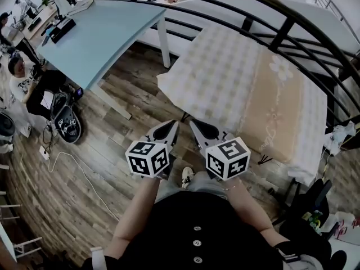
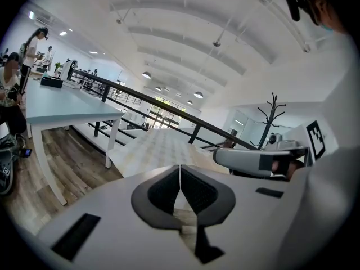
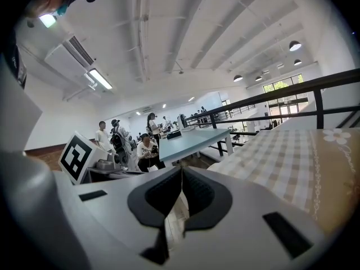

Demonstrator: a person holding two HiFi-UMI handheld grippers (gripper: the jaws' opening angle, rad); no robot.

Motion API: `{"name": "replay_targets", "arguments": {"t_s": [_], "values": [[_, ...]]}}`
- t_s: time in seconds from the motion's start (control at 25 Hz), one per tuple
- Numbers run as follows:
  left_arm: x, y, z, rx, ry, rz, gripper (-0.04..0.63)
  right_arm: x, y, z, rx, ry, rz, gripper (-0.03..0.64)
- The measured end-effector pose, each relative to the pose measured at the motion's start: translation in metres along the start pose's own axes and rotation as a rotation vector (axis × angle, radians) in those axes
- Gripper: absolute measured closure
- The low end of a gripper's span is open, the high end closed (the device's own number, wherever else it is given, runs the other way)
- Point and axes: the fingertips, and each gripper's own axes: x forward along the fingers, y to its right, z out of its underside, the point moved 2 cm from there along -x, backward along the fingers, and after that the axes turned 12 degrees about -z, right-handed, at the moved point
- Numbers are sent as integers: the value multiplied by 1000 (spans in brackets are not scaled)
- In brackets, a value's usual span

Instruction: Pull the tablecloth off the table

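A checked cream tablecloth (image 1: 236, 77) with a beige flowered band covers the table ahead of me; it also shows as a pale checked tablecloth (image 2: 160, 145) in the left gripper view and a checked tablecloth (image 3: 292, 156) at the right of the right gripper view. My left gripper (image 1: 173, 126) hovers over the wooden floor just short of the cloth's near corner, jaws shut and empty. My right gripper (image 1: 193, 125) sits beside it, also shut with nothing between its jaws. Both point up and forward, with tips close together. Neither touches the cloth.
A light blue table (image 1: 95, 32) stands to the left with equipment on it. Seated people (image 1: 28, 83) and a backpack (image 1: 66, 122) are at far left. A black railing (image 1: 281, 32) arcs behind the covered table. A white cable (image 1: 73, 167) lies on the floor.
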Motion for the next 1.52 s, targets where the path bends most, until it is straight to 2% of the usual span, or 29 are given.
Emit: {"name": "replay_targets", "arguments": {"t_s": [0.4,0.76,1.52], "values": [[34,-3,0,-15,-56,5,577,12,27,4,46,-32,3,589],[50,-18,-2,-51,-110,55,577,21,41,12,103,-43,67,589],[88,-68,16,-43,-249,116,577,60,66,40,200,-72,192,589]]}}
